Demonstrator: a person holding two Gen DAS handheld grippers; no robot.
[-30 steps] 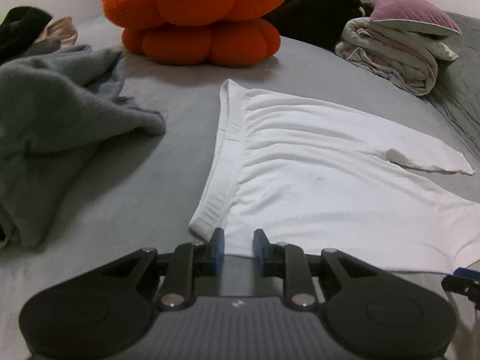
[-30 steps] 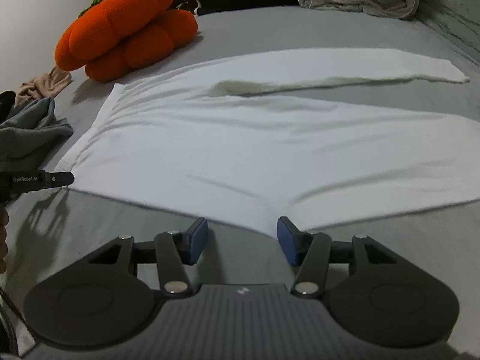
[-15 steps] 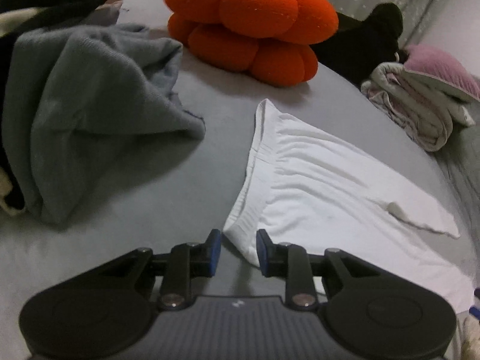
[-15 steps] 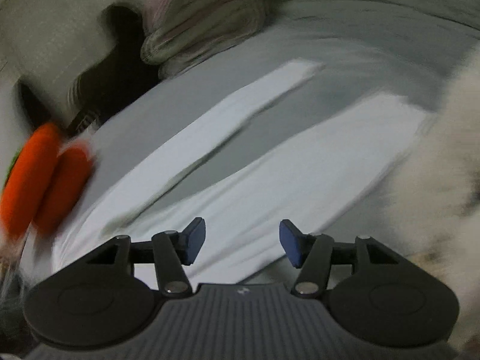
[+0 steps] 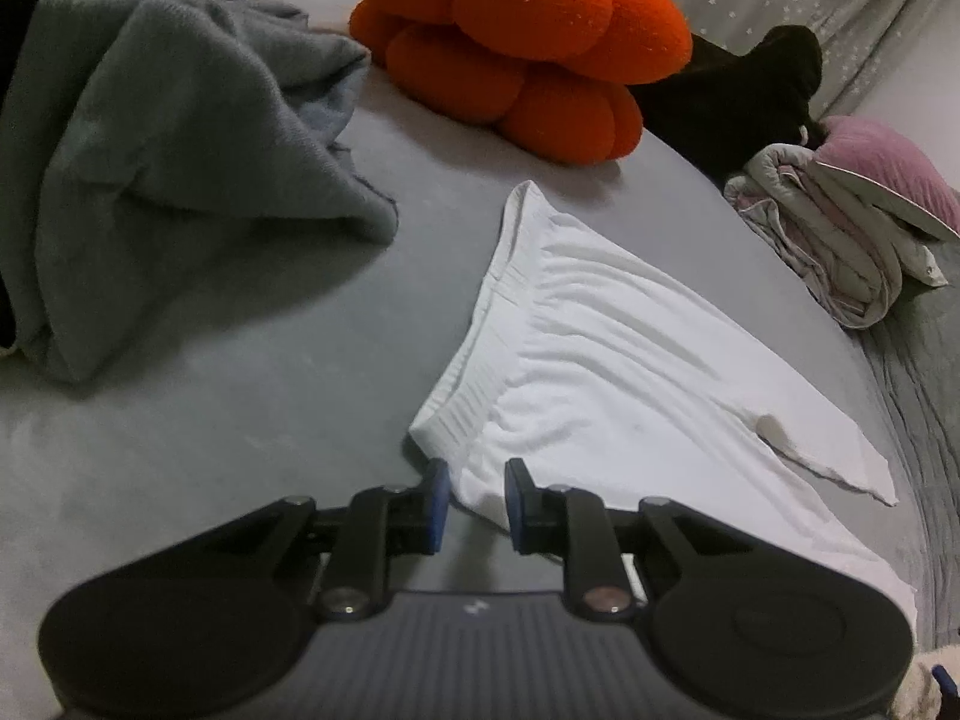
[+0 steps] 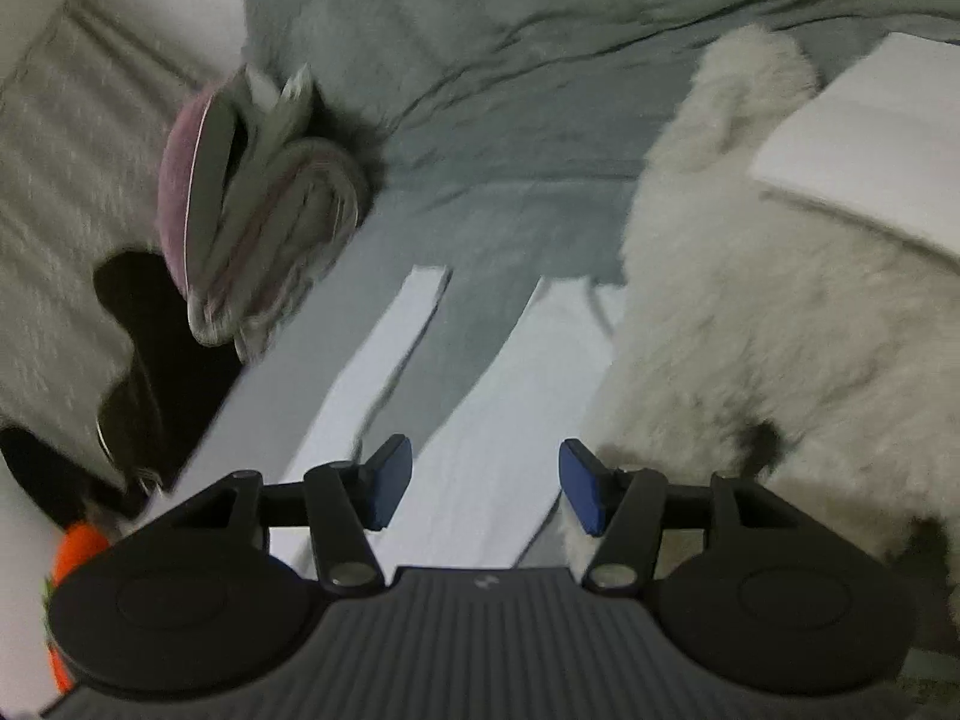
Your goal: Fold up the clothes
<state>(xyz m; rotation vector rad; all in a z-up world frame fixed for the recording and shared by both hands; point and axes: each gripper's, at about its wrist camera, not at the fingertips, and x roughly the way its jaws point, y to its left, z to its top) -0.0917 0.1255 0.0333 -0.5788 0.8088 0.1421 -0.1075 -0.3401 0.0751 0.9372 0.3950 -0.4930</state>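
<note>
A white garment [image 5: 600, 360] with a ribbed band lies flat on the grey bed sheet [image 5: 210, 420]. My left gripper [image 5: 477, 498] sits low at the near corner of that band. Its jaws are narrow and closing, with the corner of the cloth between them, and a gap still shows at each pad. In the right wrist view, two long white strips of the garment [image 6: 480, 450] run away over the sheet. My right gripper [image 6: 486, 480] hangs open above the nearer strip and holds nothing.
A crumpled grey sweater [image 5: 150, 150] lies left, with an orange plush cushion [image 5: 528, 42] and a black cloth [image 5: 750, 96] behind. A folded blanket with a pink pillow [image 5: 840, 240] sits far right. A fluffy cream fleece mass [image 6: 750, 330] carrying a folded white piece [image 6: 870, 138] crowds my right gripper.
The left view has tilted, and the band's corner now lies between the left jaws. My right gripper swung along the garment toward the strip ends and rolled. The fleece mass came into view.
</note>
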